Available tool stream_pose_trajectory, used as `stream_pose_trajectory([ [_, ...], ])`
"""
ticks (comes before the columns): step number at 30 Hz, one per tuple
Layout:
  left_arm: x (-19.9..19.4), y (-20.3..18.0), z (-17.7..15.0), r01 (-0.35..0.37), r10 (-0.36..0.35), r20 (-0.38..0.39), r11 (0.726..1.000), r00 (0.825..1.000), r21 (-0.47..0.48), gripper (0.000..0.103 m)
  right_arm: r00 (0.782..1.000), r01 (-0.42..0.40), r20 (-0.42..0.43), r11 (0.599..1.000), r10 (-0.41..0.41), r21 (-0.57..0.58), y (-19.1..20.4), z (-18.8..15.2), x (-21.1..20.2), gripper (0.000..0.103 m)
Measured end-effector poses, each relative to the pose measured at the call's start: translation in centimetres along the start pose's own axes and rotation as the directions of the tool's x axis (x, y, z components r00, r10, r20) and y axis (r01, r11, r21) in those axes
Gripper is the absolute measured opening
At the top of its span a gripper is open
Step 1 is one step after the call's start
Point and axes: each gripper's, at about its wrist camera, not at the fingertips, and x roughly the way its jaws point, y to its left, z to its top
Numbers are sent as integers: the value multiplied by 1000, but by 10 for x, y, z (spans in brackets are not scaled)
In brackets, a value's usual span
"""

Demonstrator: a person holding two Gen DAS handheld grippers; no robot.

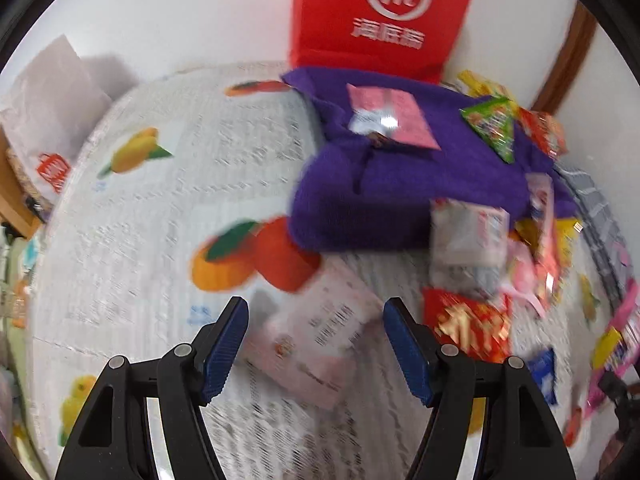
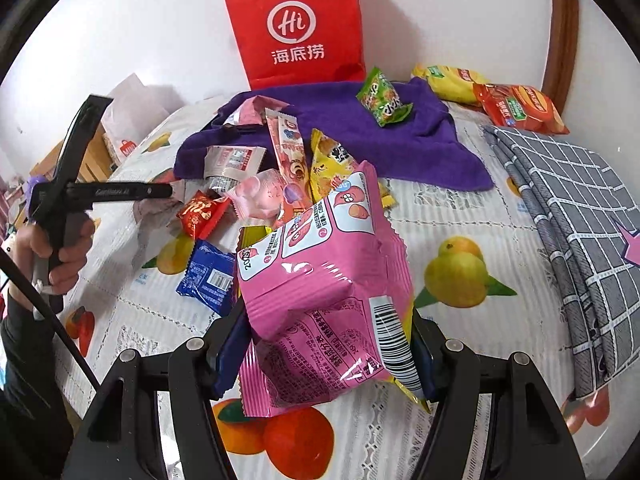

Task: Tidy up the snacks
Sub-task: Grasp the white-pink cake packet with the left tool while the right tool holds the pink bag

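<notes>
Two grippers differ: the right gripper [image 2: 324, 344] clamps the big pink snack bag [image 2: 324, 280], its long axis pointing away toward the red paper bag [image 2: 298, 24], while the left gripper [image 1: 316, 344] hangs wide above a pale packet [image 1: 320, 340].

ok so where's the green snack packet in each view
Left wrist view: the green snack packet sits upper right, on the purple towel's right side.
Right wrist view: it sits top centre-right, on the towel's far part.
Shared landmark: the red Haidilao paper bag stands against the wall behind the towel in both.
</notes>
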Motion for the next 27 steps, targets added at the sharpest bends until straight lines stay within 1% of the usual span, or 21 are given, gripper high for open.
stream_pose_trajectory([
  [2,1,-3,-6,13,-13,-12,1000,1000,10,68,1000,-5,2,1000,5,6,-1,0,-1,67],
  [6,5,-18,-12,-65,65,-6,995,998,69,68,1000,-12,1,1000,12,13,1,1,0,67],
  [8,7,-23,-11,-92,92,0,992,996,89,68,1000,-13,2,1000,13,10,2,0,-1,67],
  [10,8,-25,-9,-102,101,13,991,995,89,68,1000,-8,3,1000,8,5,2,-1,-2,67],
  [13,6,-23,-8,-119,116,39,990,992,76,51,1000,-4,1,1000,4,8,1,-3,-5,67],
  [16,0,-22,-10,-121,118,50,990,992,72,51,1000,-9,7,1000,8,24,0,-5,-9,67],
  [20,-17,-24,-16,-146,141,79,987,987,65,51,1000,-11,24,999,11,32,0,0,-16,67],
  [23,-32,-27,-15,-118,113,95,992,989,49,51,999,-8,47,999,6,35,0,9,-25,67],
  [27,-54,-31,-7,-76,74,128,997,989,13,51,996,6,89,999,-10,50,-2,31,-34,67],
])
